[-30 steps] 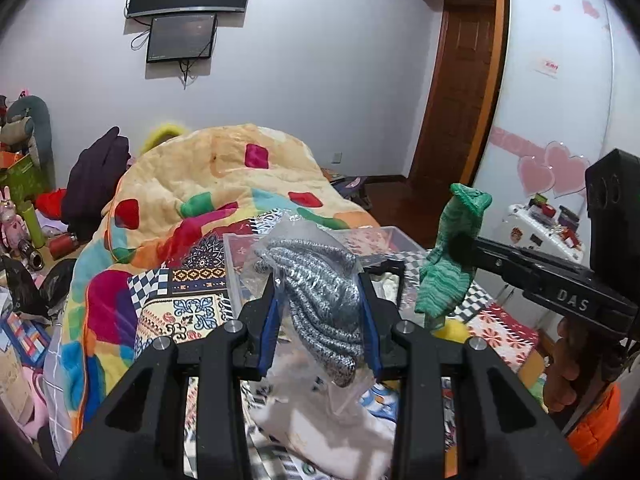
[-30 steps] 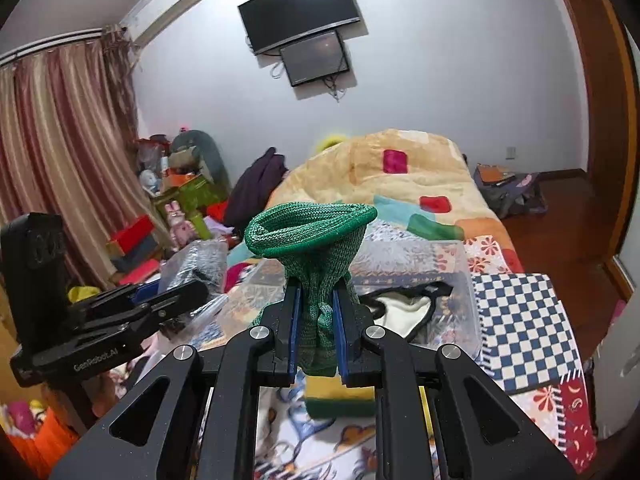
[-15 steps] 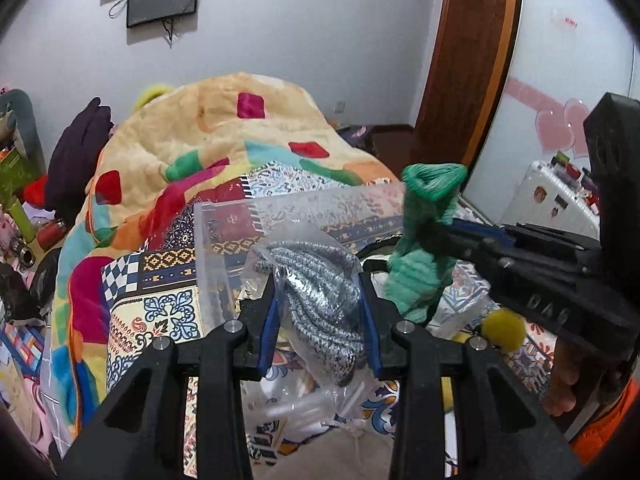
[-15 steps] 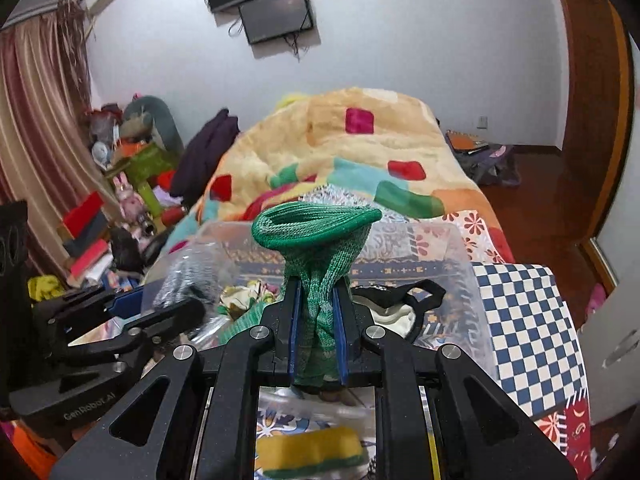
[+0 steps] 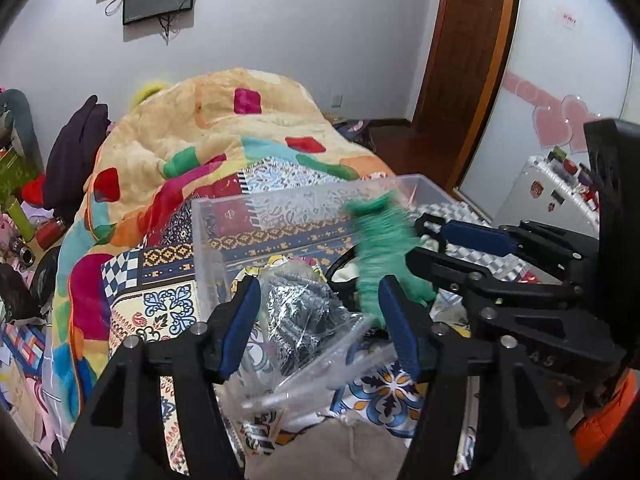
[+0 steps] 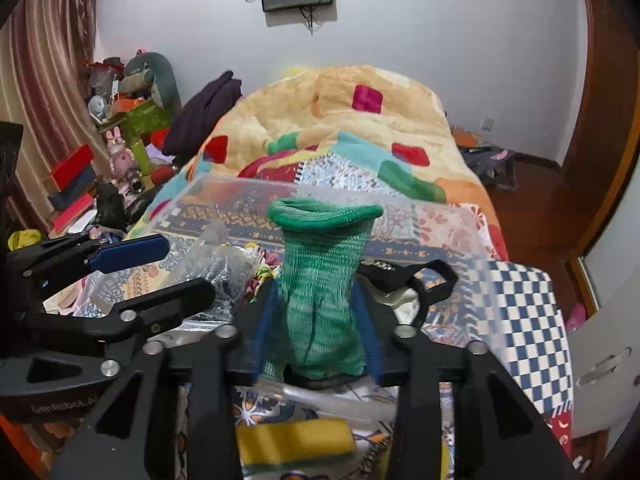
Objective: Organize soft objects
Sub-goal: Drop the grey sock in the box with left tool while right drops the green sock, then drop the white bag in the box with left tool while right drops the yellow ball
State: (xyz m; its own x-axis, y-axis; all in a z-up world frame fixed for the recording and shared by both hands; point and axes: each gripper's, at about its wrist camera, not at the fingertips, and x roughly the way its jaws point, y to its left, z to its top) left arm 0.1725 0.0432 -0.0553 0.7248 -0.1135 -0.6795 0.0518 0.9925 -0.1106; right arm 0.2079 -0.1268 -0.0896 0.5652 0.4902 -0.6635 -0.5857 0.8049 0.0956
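Observation:
A clear plastic bin (image 5: 224, 220) stands on the bed; its far wall shows in the right wrist view (image 6: 448, 216). My left gripper (image 5: 320, 320) is open, and a clear bag of grey knit fabric (image 5: 300, 320) drops between its fingers at the bin's near edge. The bag also shows in the right wrist view (image 6: 224, 268). My right gripper (image 6: 316, 320) is open around a green knit sock (image 6: 324, 300) that stands loose between its blurred fingers, over the bin. The sock is blurred in the left wrist view (image 5: 380, 248).
A patchwork quilt (image 5: 208, 132) covers the bed behind the bin. A black strap (image 6: 432, 280) and other cloth lie in the bin. A yellow sponge (image 6: 296, 440) lies at the near edge. Clutter (image 6: 120, 140) lines the left wall; a wooden door (image 5: 468, 60) stands right.
Both grippers have opened over the bin. The grey bag has slipped down out of the left fingers, and the green sock is released from the right fingers.

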